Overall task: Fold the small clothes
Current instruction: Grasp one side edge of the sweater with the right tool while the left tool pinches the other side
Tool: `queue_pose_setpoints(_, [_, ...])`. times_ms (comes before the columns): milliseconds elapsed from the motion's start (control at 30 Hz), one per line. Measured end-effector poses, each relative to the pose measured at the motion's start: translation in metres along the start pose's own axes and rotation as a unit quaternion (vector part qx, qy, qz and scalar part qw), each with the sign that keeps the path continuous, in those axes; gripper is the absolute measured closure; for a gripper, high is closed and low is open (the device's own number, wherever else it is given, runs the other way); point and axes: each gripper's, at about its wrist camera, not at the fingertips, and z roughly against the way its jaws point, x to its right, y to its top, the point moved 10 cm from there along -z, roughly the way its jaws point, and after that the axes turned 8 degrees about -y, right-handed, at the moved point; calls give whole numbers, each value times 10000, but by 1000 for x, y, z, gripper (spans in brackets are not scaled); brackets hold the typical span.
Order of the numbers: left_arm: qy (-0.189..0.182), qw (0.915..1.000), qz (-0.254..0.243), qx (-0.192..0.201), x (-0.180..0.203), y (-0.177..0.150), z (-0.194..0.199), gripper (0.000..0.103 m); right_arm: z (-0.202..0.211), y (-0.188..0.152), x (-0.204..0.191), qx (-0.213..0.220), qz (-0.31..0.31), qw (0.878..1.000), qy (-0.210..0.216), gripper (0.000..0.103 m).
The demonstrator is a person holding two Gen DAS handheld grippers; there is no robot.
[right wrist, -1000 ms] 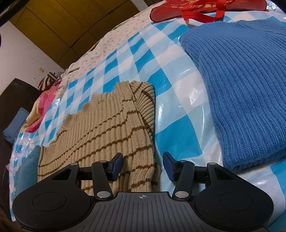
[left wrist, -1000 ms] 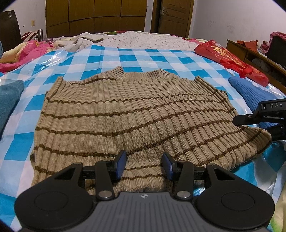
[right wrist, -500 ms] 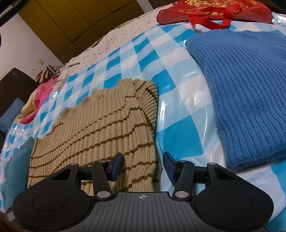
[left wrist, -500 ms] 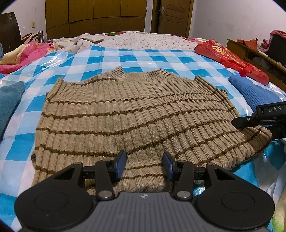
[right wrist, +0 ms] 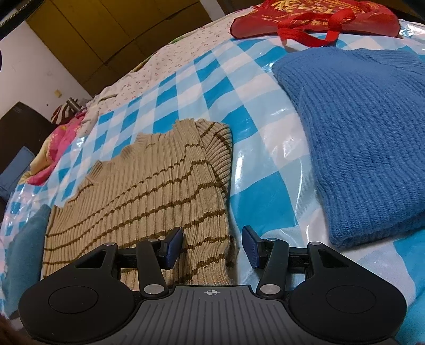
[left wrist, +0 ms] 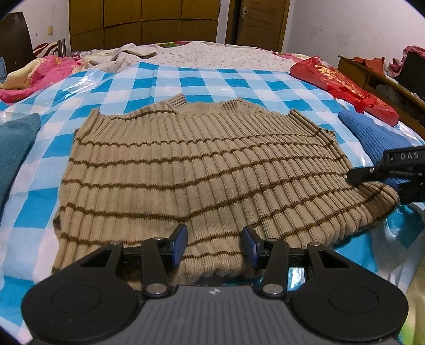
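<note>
A tan striped sweater point(left wrist: 196, 169) lies flat, sleeves tucked in, on a blue-and-white checked sheet point(left wrist: 202, 79), with a blue knit point(right wrist: 366, 138) just to its right, a teal cloth point(left wrist: 13, 143) to its left, and a red bag point(right wrist: 313, 18) with gold writing too blurred to read beyond the knit. The left gripper point(left wrist: 213, 245) sits over the sweater's near hem with jaws parted and hem fabric between the pads, no pinch visible. The right gripper point(right wrist: 212, 245), marked "DAS" on its side in the left view, is likewise parted and empty over the sweater's right lower corner.
</note>
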Motion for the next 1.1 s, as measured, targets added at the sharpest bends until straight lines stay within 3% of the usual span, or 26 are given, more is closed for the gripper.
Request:
queue_pose_setpoints(167, [-74, 9998, 154, -119, -2, -9, 13, 47, 17, 10, -8, 182, 51, 9998, 66, 54])
queue_pose_setpoints(300, [-115, 9980, 617, 3, -10, -15, 35, 47, 26, 17, -33, 212, 282, 9990, 275, 54])
queue_pose_setpoints(433, [234, 9945, 986, 248, -27, -18, 55, 47, 24, 14, -87, 61, 920, 9942, 548, 54])
queue_pose_setpoints(567, [569, 9893, 1274, 430, -45, -22, 69, 42, 12, 0, -157, -171, 1778, 9808, 786, 54])
queue_pose_setpoints(767, [666, 9804, 1736, 658, -64, -23, 79, 42, -17, -34, -256, -699, 2765, 9529, 1031, 48])
queue_pose_setpoints(1000, [659, 9747, 2014, 714, -76, -27, 82, 41, -61, -75, -320, -1253, 3346, 9315, 685, 47])
queue_pose_setpoints(1100, [568, 9720, 2182, 664, -82, -29, 79, 40, -74, -84, -334, -1274, 3557, 9248, 448, 39])
